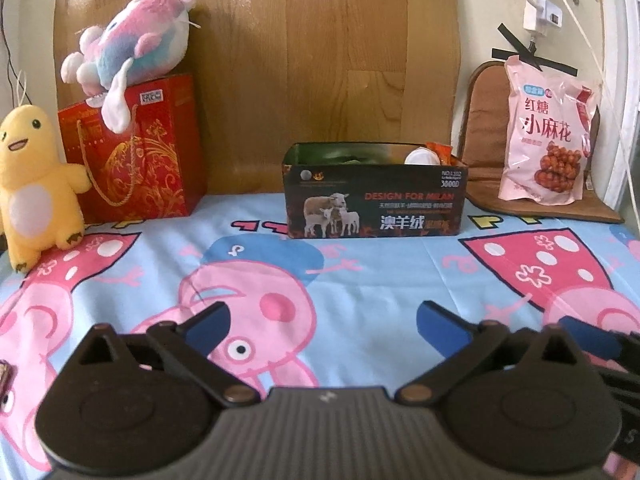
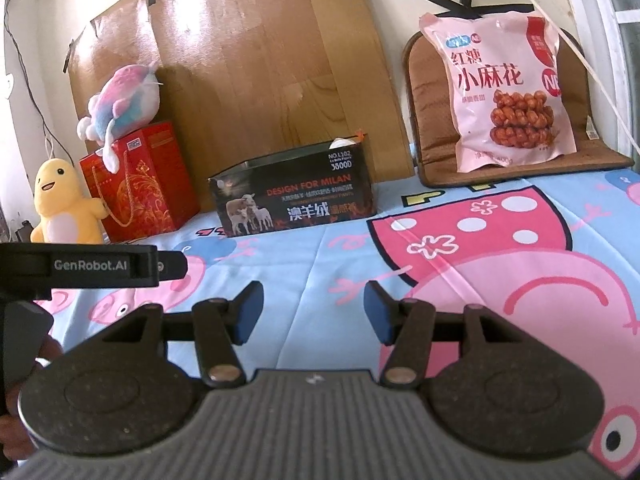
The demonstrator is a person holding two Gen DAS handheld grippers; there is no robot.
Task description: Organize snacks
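Observation:
A dark open box printed with sheep (image 1: 376, 208) stands at the back of the cartoon pig sheet (image 1: 360, 292); small snacks (image 1: 424, 156) show over its rim. It also shows in the right wrist view (image 2: 294, 200). A pink snack bag of fried twists (image 1: 550, 136) leans on a brown cushion (image 1: 488, 120) at the back right, also in the right wrist view (image 2: 508, 92). My left gripper (image 1: 322, 328) is open and empty, low over the sheet, well short of the box. My right gripper (image 2: 314, 312) is open and empty, beside the left one (image 2: 92, 266).
A red gift bag (image 1: 140, 160) with a pink-blue plush (image 1: 132, 44) on top stands at the back left, a yellow plush (image 1: 34, 184) beside it. A wooden board (image 1: 320, 60) leans on the wall behind. Cables and a plug (image 1: 540, 12) hang at upper right.

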